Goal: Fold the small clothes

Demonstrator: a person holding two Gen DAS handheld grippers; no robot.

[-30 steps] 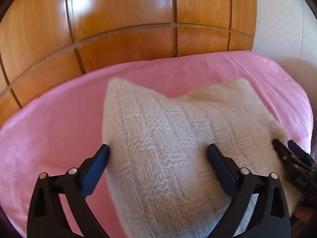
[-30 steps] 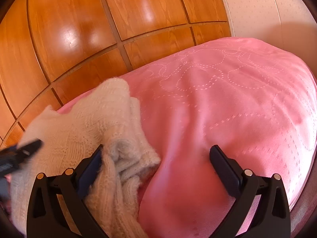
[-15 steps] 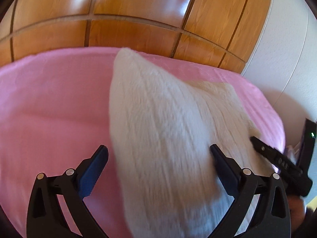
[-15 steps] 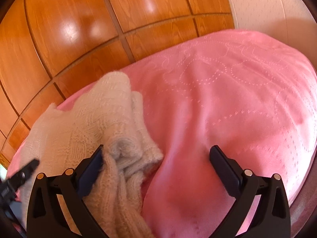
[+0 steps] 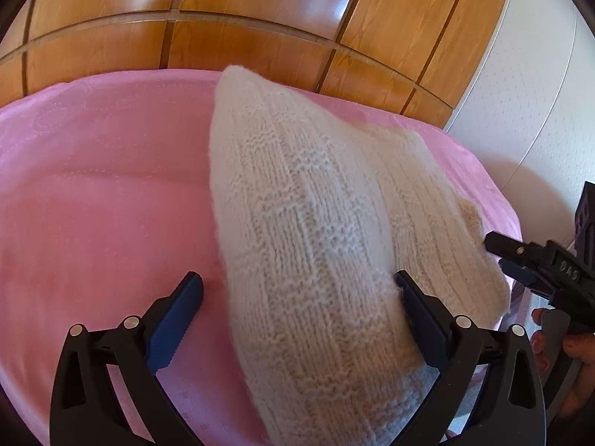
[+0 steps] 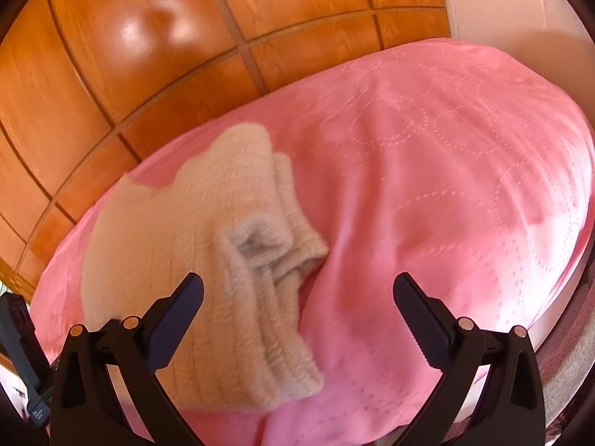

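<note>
A cream knitted garment [image 5: 308, 230] lies folded on the pink bedspread [image 5: 104, 186]. My left gripper [image 5: 297, 293] is open, and the garment's near end lies between its fingers and against the right finger. In the right wrist view the same garment [image 6: 208, 260] lies at the left with thick folded layers. My right gripper [image 6: 297, 293] is open and empty, its left finger over the garment's edge. The right gripper also shows at the right edge of the left wrist view [image 5: 520, 260], beside the garment's right corner.
A glossy wooden panelled wall [image 5: 260, 29] runs behind the bed. A white wall [image 5: 539, 111] stands at the right. The pink bedspread [image 6: 446, 186] stretches to the right with stitched circles. The left gripper's body shows at the lower left edge [image 6: 18, 353].
The left wrist view has swung left and pulled back, so the garment looks taller. The right gripper has drawn back from the garment; more of its folded layers show.
</note>
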